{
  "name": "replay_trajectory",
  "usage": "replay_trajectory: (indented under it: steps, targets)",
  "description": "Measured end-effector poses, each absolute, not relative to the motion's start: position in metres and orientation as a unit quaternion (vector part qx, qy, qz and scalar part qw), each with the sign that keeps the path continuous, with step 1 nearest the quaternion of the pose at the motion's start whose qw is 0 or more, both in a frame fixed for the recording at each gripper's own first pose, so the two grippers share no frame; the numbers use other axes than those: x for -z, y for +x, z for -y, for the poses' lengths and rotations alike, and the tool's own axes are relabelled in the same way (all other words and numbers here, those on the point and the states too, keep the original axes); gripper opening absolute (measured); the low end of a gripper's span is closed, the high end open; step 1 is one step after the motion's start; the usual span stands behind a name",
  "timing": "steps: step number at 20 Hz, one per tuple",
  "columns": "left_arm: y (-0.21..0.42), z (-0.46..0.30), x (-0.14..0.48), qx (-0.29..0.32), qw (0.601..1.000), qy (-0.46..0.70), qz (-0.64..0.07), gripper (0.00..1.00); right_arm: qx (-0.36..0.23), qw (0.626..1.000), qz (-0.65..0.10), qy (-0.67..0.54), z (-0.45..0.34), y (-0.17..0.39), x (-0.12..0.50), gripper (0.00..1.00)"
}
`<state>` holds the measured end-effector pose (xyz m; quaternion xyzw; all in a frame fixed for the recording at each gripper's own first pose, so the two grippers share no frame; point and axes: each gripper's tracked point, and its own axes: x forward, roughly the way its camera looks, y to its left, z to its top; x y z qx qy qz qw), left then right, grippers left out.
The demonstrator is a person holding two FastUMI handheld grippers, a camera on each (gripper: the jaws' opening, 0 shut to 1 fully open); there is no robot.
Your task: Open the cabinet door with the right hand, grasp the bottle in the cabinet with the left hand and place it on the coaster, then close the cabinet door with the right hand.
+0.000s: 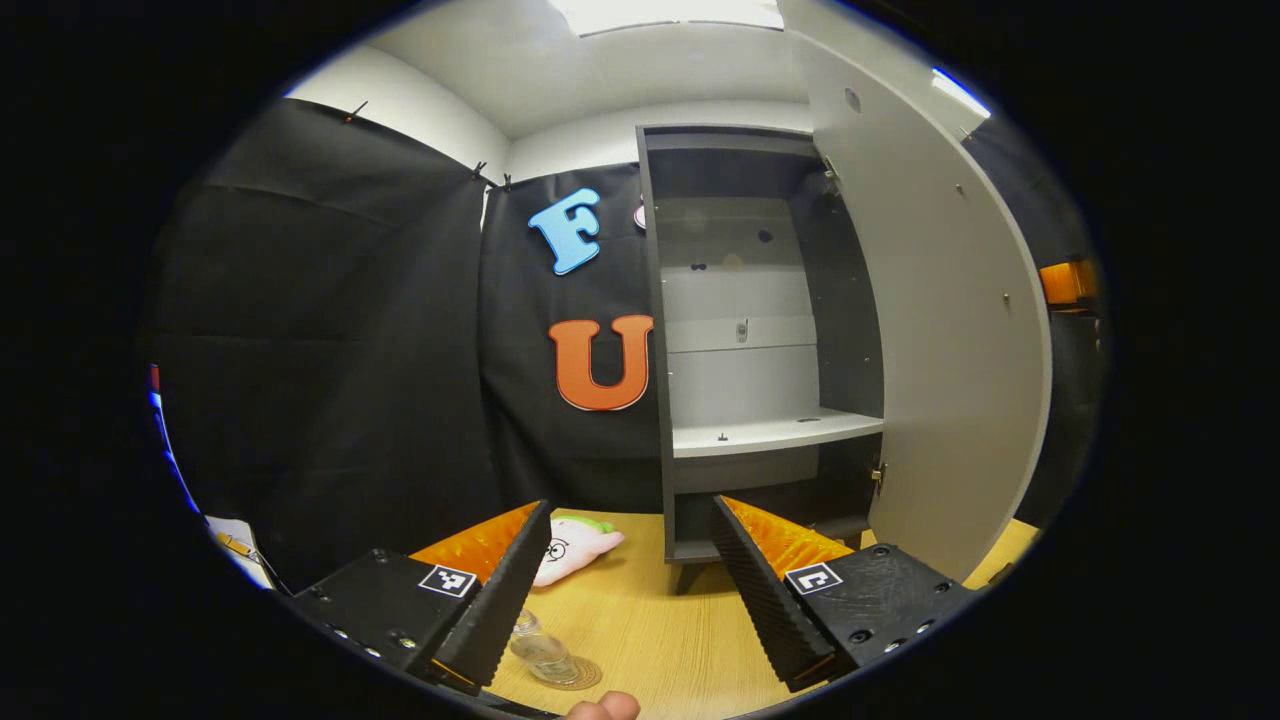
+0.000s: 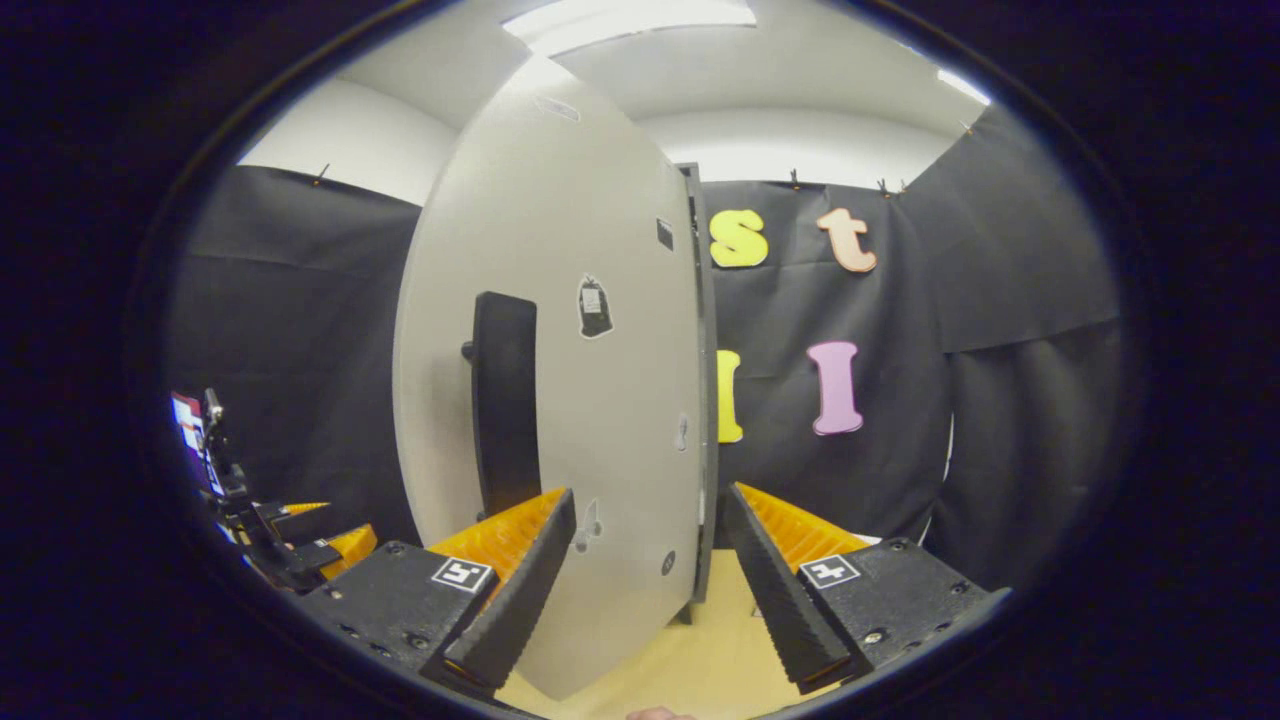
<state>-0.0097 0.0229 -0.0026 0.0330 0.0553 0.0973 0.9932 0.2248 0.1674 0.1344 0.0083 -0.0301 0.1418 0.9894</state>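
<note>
1. Clear glass or plastic, I can't tell which: I count one bottle (image 1: 540, 652) in the left gripper view, at about 7 o'clock, standing on one round coaster (image 1: 578, 676) on the pale wooden bench (image 1: 650, 620).
2. The bottle looks transparent, and my left claw's near finger hides part of it, so its top and full shape are hard to make out.
3. One cabinet (image 1: 760, 340) stands at 12 to 1 o'clock, dark-framed with a pale interior and one shelf (image 1: 775, 435); its one door (image 1: 940, 330) hangs wide open at 2 o'clock.
4. My left claw (image 1: 632, 590) is spread wide and grips nothing.
5. My right claw (image 2: 650, 590) is also spread, its fingers straddling the door's lower edge without pressing it; one dark upright handle (image 2: 505, 400) sits at 10 o'clock.
6. One pink and white plush toy (image 1: 575, 548) lies on the bench beside the cabinet.
7. A fingertip (image 1: 605, 708) is cut off at 6 o'clock.
</note>
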Motion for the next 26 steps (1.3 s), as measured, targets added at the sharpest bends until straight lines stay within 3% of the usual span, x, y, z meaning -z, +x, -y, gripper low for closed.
replay_trajectory:
  steps: [3,14,19,20,26]
  targets:
    - [-0.010,-0.020,0.005,-0.096,0.994,0.019,-0.051,0.96,-0.164,0.986,0.030,0.005,-0.197,0.233,-0.135,0.94]
    - [-0.004,-0.021,0.005,-0.073,0.997,0.017,-0.033,0.96,-0.249,0.968,0.031,0.002,-0.325,0.312,-0.136,0.97]
    - [-0.005,-0.027,0.012,-0.078,0.996,0.013,-0.040,0.96,-0.237,0.971,0.027,0.004,-0.365,0.355,-0.129,0.97]
    - [-0.004,-0.031,0.013,-0.082,0.996,0.015,-0.042,0.96,-0.236,0.971,0.027,0.006,-0.367,0.358,-0.130,0.94]
    - [-0.002,-0.042,0.015,-0.106,0.993,0.012,-0.043,0.96,-0.203,0.979,0.020,0.009,-0.335,0.351,-0.119,0.97]
